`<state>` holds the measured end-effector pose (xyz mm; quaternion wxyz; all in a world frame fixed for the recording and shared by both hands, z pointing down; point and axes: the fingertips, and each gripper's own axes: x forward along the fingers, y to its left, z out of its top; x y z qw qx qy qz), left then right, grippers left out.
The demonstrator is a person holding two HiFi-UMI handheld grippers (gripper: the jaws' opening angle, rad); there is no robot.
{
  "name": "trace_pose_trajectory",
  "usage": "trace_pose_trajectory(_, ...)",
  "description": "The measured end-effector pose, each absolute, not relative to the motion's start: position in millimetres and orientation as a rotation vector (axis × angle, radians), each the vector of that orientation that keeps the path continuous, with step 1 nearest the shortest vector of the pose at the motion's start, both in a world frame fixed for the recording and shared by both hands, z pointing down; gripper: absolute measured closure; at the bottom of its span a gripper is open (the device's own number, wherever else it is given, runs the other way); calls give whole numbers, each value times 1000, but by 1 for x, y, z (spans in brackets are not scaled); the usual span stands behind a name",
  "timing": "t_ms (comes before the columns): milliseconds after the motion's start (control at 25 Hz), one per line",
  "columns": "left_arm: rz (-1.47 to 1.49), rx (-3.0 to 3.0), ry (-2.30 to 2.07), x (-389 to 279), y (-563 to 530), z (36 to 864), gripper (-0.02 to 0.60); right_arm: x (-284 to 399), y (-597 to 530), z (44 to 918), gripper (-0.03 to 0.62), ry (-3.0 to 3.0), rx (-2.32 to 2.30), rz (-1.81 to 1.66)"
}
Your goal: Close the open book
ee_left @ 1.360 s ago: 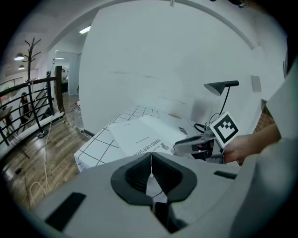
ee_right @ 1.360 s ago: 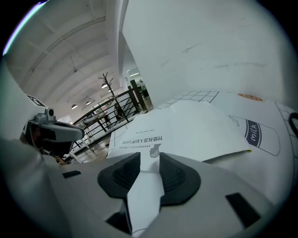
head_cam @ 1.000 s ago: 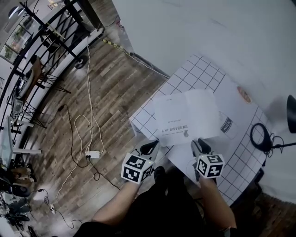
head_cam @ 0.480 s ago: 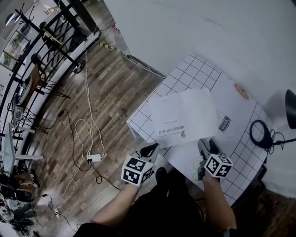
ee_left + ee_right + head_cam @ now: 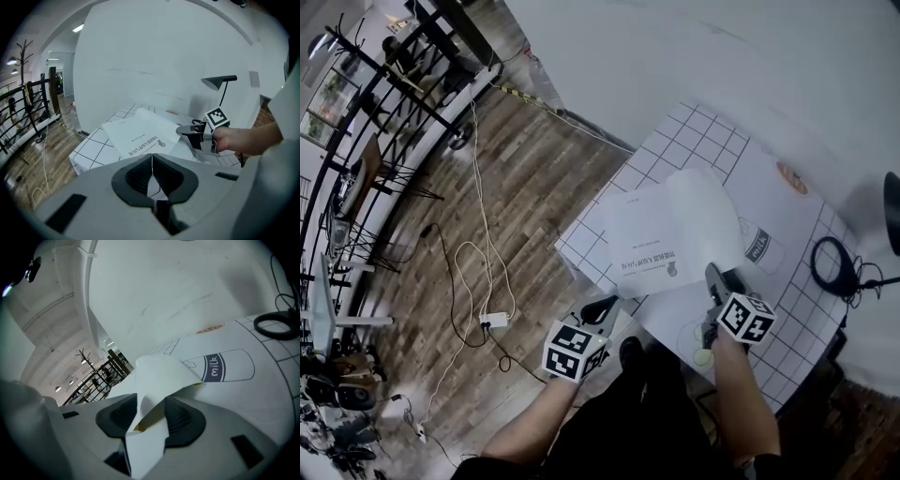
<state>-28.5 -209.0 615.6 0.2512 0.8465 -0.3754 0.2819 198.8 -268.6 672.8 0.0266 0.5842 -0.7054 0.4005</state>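
Note:
An open white book (image 5: 670, 230) lies on the grid-patterned table (image 5: 703, 136). Its right-hand page (image 5: 157, 376) is lifted and curls up over the spread. My right gripper (image 5: 713, 277) is at the book's near right corner. Its jaws are closing with that page's edge (image 5: 140, 427) between them, and the pads stand apart from the paper. My left gripper (image 5: 602, 307) hangs at the table's near edge, short of the book (image 5: 140, 133), with its jaws shut on nothing (image 5: 151, 161). The left gripper view shows the right gripper (image 5: 185, 130) at the page's edge.
A mat with a milk-carton drawing (image 5: 757, 246) lies under the book's right side. A black cable ring (image 5: 832, 262) and a lamp (image 5: 219, 82) sit at the table's far right. To the left are wooden floor, white cables (image 5: 478, 272) and a power strip (image 5: 494, 321).
The right gripper has shifted right and rolled. The book's right page, flat before, now rises and curls up at that gripper. The left gripper has stayed put.

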Motion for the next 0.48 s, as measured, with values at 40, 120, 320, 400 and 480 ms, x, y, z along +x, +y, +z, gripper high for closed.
trace_pose_trajectory(40, 767, 2300, -1025, -31, -209, 617, 569, 199, -268, 669, 458, -2178, 1815, 1208)
trace_pose_trajectory(120, 758, 2293, -1037, -35, -210, 617, 569, 197, -269, 659, 505, -2196, 1819, 1138)
trace_pose_trajectory(320, 719, 2297, -1053, -41, -208, 608, 569, 178, -276, 631, 569, -2277, 1756, 1001)
trace_pose_trajectory(400, 709, 2295, -1066, -47, -206, 605, 569, 162, -279, 622, 577, -2317, 1697, 951)
trace_pose_trajectory(480, 699, 2283, -1087, -56, -205, 602, 569, 141, -279, 616, 579, -2350, 1628, 904)
